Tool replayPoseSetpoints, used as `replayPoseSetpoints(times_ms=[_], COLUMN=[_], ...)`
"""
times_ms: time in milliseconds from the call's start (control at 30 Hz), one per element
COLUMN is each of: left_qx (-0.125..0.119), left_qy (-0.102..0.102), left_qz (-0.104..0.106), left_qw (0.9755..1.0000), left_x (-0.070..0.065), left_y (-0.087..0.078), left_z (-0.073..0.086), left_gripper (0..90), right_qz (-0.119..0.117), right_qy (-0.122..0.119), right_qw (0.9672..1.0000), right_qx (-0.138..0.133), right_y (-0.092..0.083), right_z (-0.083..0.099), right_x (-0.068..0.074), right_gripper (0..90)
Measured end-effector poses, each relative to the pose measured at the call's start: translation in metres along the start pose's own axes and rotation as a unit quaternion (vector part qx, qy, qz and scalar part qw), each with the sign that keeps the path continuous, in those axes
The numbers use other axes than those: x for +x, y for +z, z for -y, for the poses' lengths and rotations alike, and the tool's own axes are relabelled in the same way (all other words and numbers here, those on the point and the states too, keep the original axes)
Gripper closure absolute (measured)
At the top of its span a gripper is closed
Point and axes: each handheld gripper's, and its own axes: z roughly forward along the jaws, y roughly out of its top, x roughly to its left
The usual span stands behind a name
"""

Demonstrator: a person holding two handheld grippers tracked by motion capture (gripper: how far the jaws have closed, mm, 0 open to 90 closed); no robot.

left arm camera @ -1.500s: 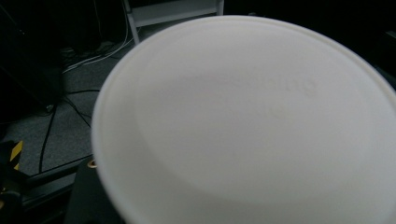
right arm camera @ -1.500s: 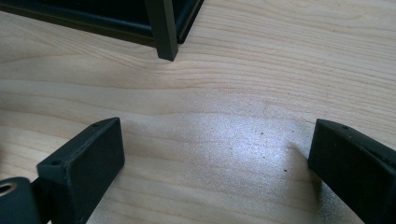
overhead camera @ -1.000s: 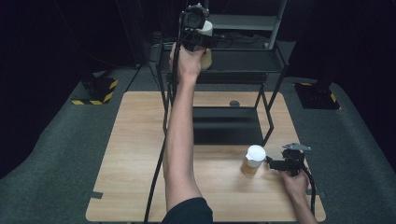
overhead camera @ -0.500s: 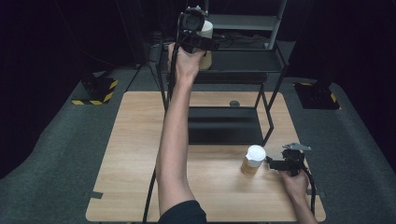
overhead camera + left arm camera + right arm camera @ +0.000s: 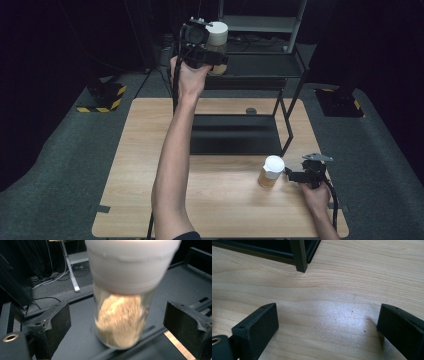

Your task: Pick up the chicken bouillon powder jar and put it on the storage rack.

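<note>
Up on the rack's upper shelf (image 5: 260, 65), left gripper (image 5: 117, 322) w/ fingers released either side of the jar (image 5: 122, 320) — placing looks done; next, prob. back straight off; right gripper (image 5: 327, 327) released over bench (image 5: 352, 272), beside 2nd jar (image 5: 271, 171).

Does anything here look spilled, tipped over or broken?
Nothing stands out. One white-lidded jar stands upright on the dark shelf, between the open jaws of the left claw. A second jar stands upright on the wooden table beside the open right claw. No spill or damage shows.
</note>
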Motion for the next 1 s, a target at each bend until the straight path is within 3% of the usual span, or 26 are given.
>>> replayPoseSetpoints(times_ms=[700,1000], left_qx=[0.013,0.023], left_qy=[0.015,0.036], left_qz=[0.033,0.038], left_qw=[0.9993,0.9984], left_x=[0.003,-0.004], left_y=[-0.013,-0.013], left_z=[0.043,0.066], left_gripper=[7.9,8.0], right_qz=[0.0,0.0], right_qy=[0.0,-0.001], right_qw=[1.0,1.0], right_qx=[0.0,-0.001], right_y=[0.0,0.0], right_z=[0.0,0.0], right_x=[0.0,0.0], right_gripper=[3.0,3.0])
